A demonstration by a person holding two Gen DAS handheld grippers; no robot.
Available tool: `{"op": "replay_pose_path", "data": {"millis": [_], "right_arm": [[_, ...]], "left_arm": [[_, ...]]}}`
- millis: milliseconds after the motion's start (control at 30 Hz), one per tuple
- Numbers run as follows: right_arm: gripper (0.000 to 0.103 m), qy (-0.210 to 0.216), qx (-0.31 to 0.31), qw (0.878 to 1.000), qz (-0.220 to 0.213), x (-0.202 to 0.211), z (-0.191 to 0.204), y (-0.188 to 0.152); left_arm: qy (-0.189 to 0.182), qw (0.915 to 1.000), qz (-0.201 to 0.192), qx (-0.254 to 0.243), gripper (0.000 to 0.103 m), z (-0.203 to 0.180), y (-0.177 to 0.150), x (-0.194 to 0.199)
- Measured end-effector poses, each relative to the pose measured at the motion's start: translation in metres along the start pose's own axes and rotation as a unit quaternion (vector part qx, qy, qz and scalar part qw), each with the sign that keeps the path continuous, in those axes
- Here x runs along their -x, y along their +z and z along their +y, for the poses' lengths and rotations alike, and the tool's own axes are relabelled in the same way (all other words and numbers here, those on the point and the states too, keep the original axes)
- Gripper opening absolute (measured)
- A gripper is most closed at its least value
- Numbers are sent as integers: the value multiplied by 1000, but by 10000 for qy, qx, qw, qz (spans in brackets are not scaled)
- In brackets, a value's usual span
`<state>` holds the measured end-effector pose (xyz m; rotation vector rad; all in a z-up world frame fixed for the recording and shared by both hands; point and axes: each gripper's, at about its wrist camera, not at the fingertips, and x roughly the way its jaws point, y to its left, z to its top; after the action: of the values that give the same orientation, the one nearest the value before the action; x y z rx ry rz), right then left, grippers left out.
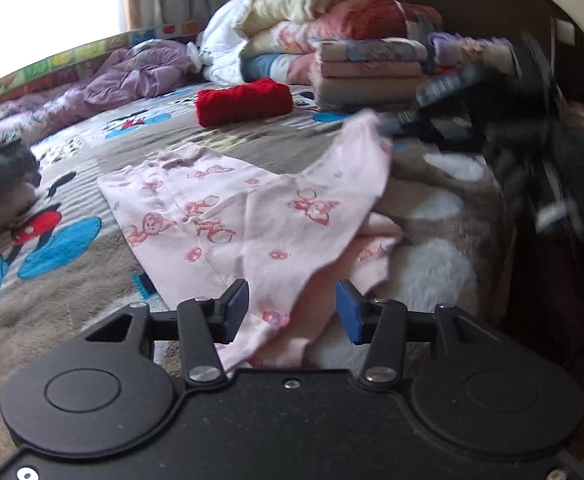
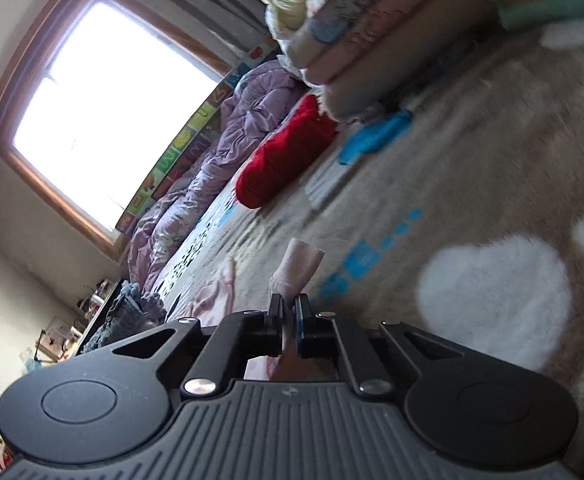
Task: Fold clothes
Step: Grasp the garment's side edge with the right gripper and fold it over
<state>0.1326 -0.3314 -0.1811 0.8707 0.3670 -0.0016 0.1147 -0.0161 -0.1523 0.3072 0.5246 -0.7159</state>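
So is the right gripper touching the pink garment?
Touching. The right wrist view shows the right gripper shut on a fold of the pink garment, which sticks out past the pads.

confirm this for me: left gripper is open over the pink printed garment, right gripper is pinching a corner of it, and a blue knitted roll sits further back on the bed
Not quite: the knitted roll is red, not blue, as the left wrist view shows. The rest stands: the left gripper is open over the pink printed garment, and the right gripper is pinching a corner of it.
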Motion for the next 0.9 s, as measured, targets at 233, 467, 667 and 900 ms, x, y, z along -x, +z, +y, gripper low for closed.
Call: {"op": "replay_pose_path", "data": {"millis": [233,467,667,900], "right_arm": [[8,146,580,9981,113,-12,58,22],[8,188,1035,9940,282,-41,115,27],[7,162,1415,9887,466,-75,158,24],[7,20,1752,9823,663,-119,189,17]], "left_arm": [[-129,9998,167,-71,47,7,-13,-3],[-318,9993,137,116,47,15,-19,-1],[-467,9986,87,248,48,20,-23,2],[-650,9971,23,385,49,27,-26,3]]}}
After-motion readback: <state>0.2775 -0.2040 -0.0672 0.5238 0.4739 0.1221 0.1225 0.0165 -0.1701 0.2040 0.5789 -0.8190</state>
